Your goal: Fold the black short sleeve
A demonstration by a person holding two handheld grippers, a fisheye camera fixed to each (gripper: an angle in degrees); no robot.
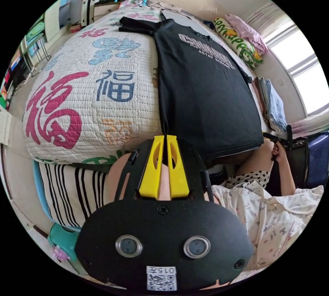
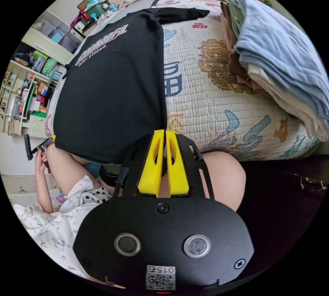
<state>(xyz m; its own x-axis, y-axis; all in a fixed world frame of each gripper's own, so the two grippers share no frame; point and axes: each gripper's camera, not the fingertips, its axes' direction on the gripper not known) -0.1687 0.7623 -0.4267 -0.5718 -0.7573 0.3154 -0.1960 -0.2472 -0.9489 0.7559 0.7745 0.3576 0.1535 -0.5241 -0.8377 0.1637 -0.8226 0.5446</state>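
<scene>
The black shirt's (image 1: 205,97) near hem corners lie hidden behind each gripper's yellow fingers (image 1: 153,167).

Both cameras sit low at the bed's (image 1: 85,104) near edge, close behind their own jaws, facing toward 12 o'clock along the quilt. They share the shirt (image 1: 205,97), left view from one hem corner, right view from the other.

A white quilted bedspread (image 1: 85,110) printed with large coloured characters covers the bed, a stack of folded clothes (image 2: 284,62) sits at one edge, a patterned pillow (image 1: 240,44) lies beyond, and cluttered shelves (image 2: 31,93) line the wall.
</scene>
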